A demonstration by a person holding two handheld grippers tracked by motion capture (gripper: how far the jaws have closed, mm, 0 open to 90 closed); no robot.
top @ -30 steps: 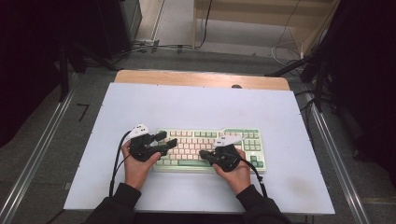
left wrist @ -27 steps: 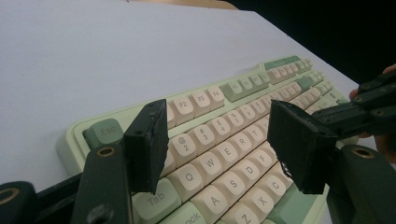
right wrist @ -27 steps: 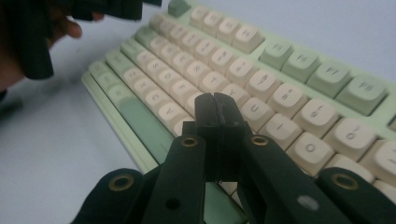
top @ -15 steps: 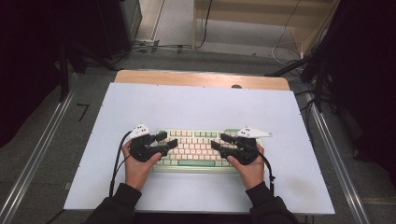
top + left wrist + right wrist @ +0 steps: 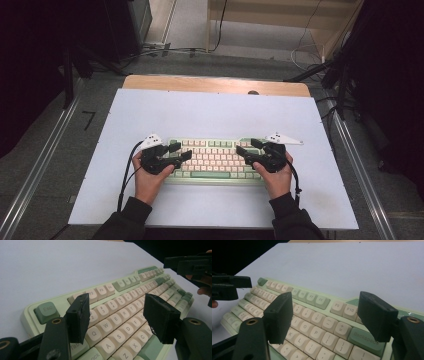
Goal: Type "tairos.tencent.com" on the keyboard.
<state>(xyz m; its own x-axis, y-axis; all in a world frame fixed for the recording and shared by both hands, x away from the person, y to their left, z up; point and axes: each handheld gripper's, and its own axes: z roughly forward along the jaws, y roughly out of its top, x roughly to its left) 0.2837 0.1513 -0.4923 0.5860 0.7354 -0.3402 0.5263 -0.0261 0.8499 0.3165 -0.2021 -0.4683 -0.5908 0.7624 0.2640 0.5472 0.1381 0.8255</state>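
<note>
A pale green keyboard [image 5: 215,161] with cream keys lies on the white table top [image 5: 215,110], near its front edge. My left gripper [image 5: 181,151] hovers over the keyboard's left end, open, with nothing between its pads. In the left gripper view its jaws [image 5: 118,315] frame the Q-W-E keys of the keyboard [image 5: 117,305]. My right gripper [image 5: 247,146] hangs over the right end; its jaws have just been opening and nothing is between them. In the right gripper view they [image 5: 327,315] stand wide above the P and Backspace keys [image 5: 324,325].
A wooden strip [image 5: 215,84] borders the table's far edge. Metal rails [image 5: 40,165] run along both sides. Cables lie on the floor beyond the table [image 5: 170,50]. Each gripper view shows the other gripper across the keyboard [image 5: 190,263] [image 5: 227,286].
My right hand has moved to the right along the keyboard and its jaws have gone from shut to wide open. The left hand has stayed in place.
</note>
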